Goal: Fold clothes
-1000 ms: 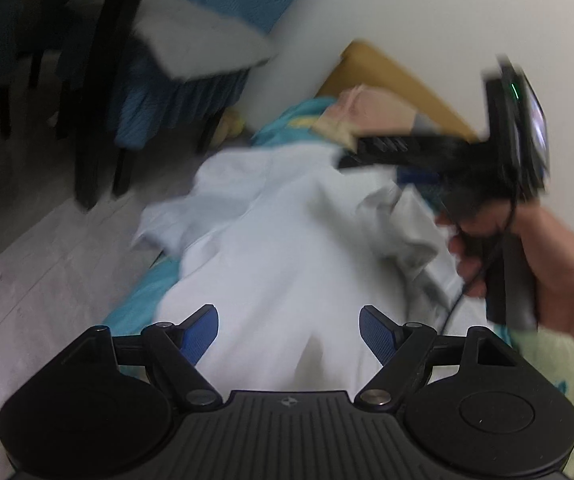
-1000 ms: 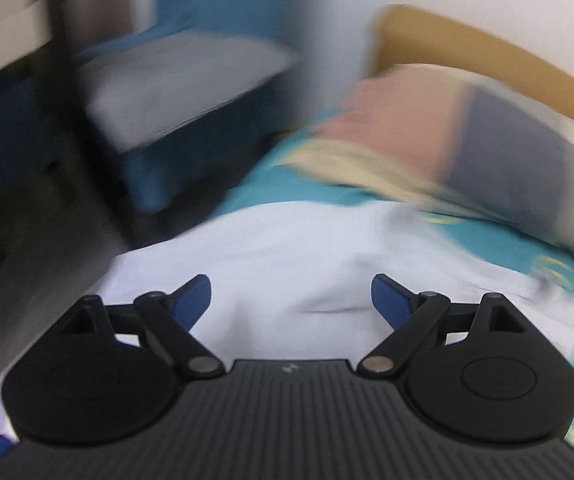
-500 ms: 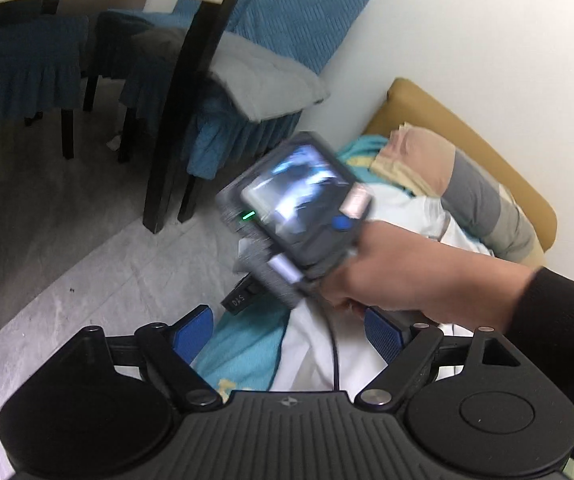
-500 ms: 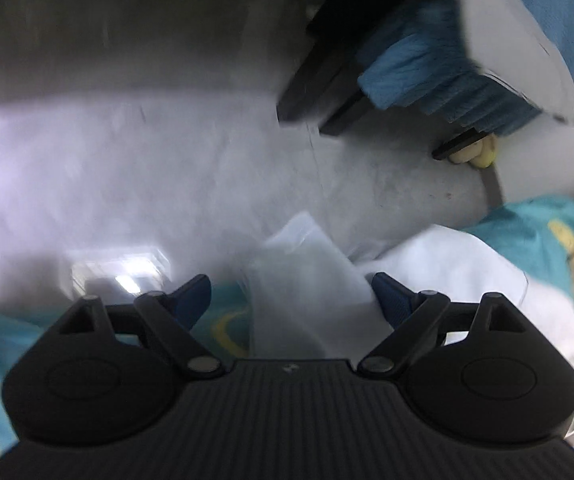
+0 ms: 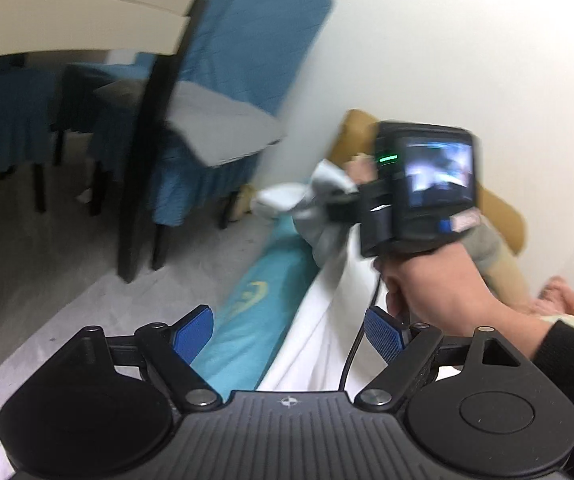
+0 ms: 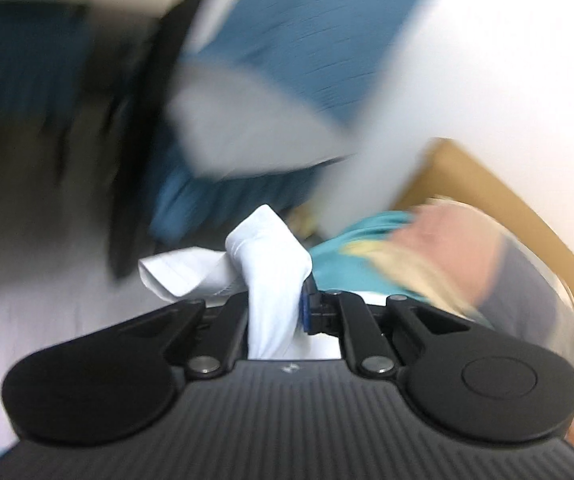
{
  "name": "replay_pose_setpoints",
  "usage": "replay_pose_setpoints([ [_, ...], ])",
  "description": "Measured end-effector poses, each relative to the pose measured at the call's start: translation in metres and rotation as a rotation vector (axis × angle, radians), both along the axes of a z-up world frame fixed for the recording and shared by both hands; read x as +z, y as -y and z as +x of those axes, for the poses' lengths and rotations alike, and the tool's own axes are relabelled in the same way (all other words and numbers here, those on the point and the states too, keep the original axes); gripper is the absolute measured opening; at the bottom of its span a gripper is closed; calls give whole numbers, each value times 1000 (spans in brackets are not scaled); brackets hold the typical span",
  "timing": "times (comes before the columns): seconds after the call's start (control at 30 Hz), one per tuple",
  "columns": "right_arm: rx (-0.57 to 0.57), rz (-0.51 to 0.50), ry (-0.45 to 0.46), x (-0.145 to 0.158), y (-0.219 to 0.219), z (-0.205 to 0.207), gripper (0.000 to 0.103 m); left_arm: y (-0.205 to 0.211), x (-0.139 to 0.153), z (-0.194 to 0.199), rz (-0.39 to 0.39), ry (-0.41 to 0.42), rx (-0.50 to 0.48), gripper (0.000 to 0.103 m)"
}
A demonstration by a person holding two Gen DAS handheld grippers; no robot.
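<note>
A white garment (image 5: 327,340) lies on a teal-covered bed (image 5: 255,312). My right gripper (image 6: 275,304) is shut on a bunched corner of the white garment (image 6: 271,264) and holds it up off the bed. In the left wrist view the right gripper (image 5: 327,208) appears at the centre right with the lifted cloth (image 5: 315,196) hanging from it. My left gripper (image 5: 287,332) is open and empty, hovering over the bed's edge near the garment.
A chair with a blue cover and a grey cushion (image 5: 223,128) stands on the floor left of the bed. A dark table leg (image 5: 147,168) is in front of it. A striped pillow (image 6: 487,264) and tan headboard (image 6: 499,200) lie at the far right by the white wall.
My right gripper went down to the garment's corner at the bed's edge, shut on it, and lifted it. My left gripper stayed open and swung left toward the bed's edge.
</note>
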State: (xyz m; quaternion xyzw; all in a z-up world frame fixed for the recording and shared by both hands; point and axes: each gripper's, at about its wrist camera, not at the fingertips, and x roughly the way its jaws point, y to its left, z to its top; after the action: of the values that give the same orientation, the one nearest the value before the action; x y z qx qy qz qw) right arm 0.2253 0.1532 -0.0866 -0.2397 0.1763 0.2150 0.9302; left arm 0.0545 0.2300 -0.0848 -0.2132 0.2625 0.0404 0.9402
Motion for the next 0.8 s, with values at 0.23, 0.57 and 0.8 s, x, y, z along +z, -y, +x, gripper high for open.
replay_pose_setpoints([
  [0.23,-350,423,73,19,160,-23,9,43,6,-8,-5,4,-162,85],
  [0.57,-597,761,-290,-61,291,-12,24,85,3,2,70,-113,-234,84],
  [0.8,-428,708,-275,-15,277,-42,80,49,73,-25,31,-121,-194,82],
])
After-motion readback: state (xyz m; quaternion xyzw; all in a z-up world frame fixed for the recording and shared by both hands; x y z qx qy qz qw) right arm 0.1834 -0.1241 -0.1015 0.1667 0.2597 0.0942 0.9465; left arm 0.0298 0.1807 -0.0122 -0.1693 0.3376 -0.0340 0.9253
